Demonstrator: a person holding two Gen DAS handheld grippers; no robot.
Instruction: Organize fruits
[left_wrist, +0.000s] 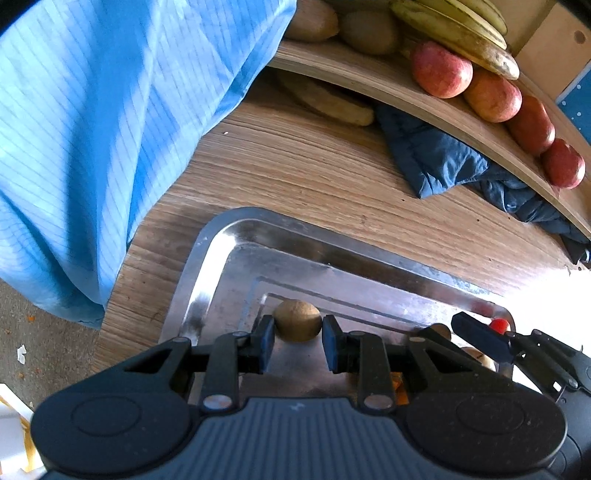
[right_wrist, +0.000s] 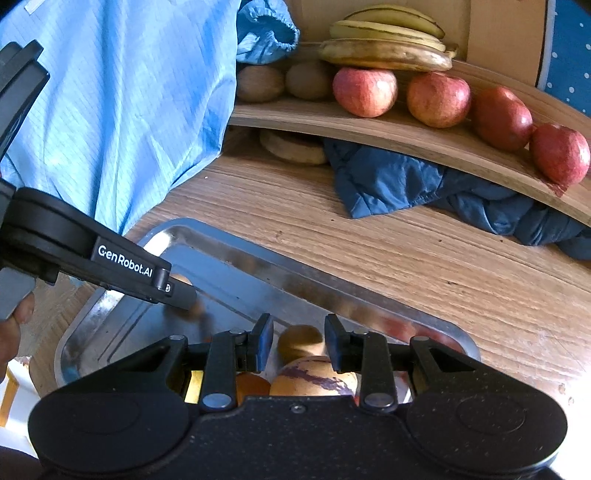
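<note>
Left wrist view: the left gripper (left_wrist: 298, 345) stands with jaws apart, clamped on nothing. A brown kiwi (left_wrist: 298, 319) lies on the metal tray (left_wrist: 207, 266) directly ahead, centred on the gap between the fingers and just beyond their tips; whether they touch it cannot be told. The kiwi is nearly round, so no long axis governs the approach. The tray floor to the left is bare. The right gripper's finger (left_wrist: 480, 338) sits close at right, limiting room that side.

Right wrist view: the right gripper (right_wrist: 299, 343) also has its jaws apart and empty, above fruit heaped at the tray's near right corner. The shelf (right_wrist: 406, 133) beyond the table (right_wrist: 424, 258) carries kiwis, apples and bananas.

Judgement: the left gripper is nearer the kiwi.
</note>
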